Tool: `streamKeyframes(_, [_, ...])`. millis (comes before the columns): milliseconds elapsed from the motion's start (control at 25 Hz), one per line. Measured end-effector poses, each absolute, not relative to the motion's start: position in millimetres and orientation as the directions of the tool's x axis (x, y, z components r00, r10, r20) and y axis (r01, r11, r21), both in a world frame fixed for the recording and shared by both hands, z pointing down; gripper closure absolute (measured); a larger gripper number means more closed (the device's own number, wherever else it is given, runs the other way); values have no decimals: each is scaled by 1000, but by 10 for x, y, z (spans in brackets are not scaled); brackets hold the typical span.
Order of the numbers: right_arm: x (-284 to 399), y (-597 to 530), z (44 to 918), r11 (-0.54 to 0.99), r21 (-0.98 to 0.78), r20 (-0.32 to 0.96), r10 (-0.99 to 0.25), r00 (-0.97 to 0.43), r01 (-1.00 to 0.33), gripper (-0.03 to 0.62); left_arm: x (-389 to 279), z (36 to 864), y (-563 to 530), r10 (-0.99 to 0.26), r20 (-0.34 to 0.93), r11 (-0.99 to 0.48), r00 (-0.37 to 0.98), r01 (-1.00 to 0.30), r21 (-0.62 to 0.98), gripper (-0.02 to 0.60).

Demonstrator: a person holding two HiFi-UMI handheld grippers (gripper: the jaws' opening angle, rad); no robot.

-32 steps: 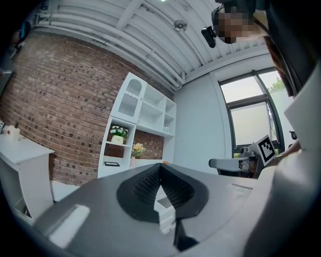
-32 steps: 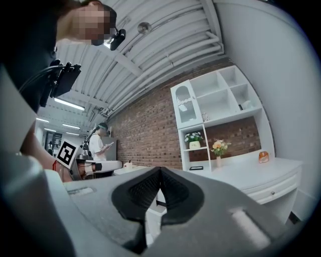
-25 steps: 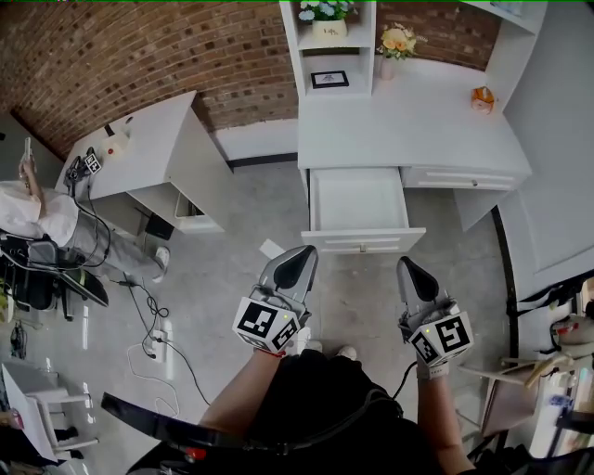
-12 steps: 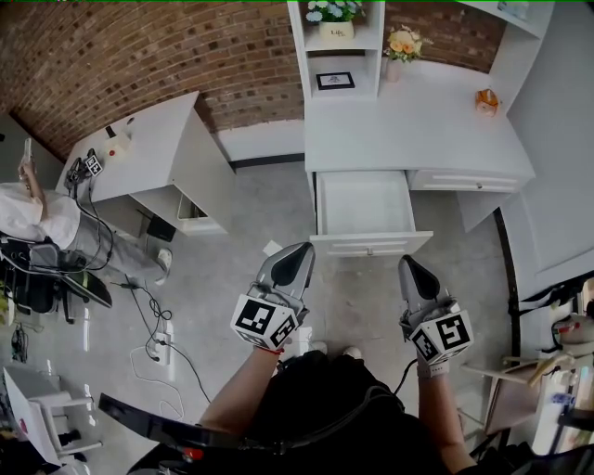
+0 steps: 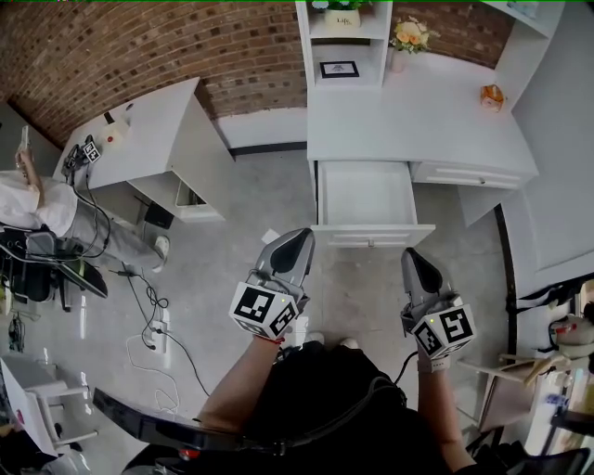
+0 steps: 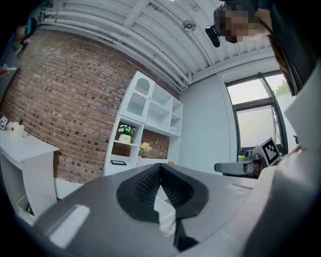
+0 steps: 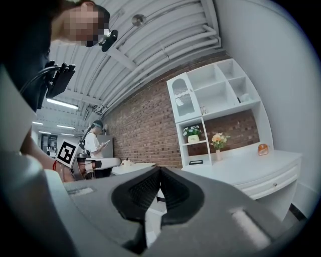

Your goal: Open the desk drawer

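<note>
Drawer (image 5: pixel 374 236) is seen pulled well out of the table (image 5: pixel 418 121), opening judged done; left claw (image 5: pixel 299 237) and right claw (image 5: pixel 411 256) are pinched closed, empty, apart from it, so only standing clear is needed next.

**Tally, room seen from above**

- Claws: two, both near. Left claw (image 5: pixel 299 237), right claw (image 5: pixel 412 256).
- Benches: two, both white. Right bench (image 5: pixel 418 121) is far right, left bench (image 5: pixel 139 139) is far left.
- Drawers in the right bench: two. Open drawer (image 5: pixel 367 199), and a shut drawer (image 5: pixel 473 174) just to its right.
- Shelf unit (image 5: pixel 311 46): one, on the right bench.
- Flower bunches: two. White flowers (image 5: pixel 343 7) on the shelf, orange flowers (image 5: pixel 406 35) beside it.
- Picture frame (image 5: pixel 339 69): one.
- Small orange object (image 5: pixel 492 95): one, far right.
- Seated person (image 5: pixel 37 204): one, far left.
</note>
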State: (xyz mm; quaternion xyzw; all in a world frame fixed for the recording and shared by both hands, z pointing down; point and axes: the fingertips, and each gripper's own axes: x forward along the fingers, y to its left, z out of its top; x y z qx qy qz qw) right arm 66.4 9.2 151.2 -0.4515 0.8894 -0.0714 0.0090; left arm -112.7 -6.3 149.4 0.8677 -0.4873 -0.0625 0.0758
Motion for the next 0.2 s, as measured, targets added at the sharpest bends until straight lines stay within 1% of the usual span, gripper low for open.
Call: streamKeyframes(200, [708, 114, 1660, 580, -166, 57, -802, -595, -797, 591, -1060, 1566, -32, -853, -23, -516, 522, -835, 191, 578])
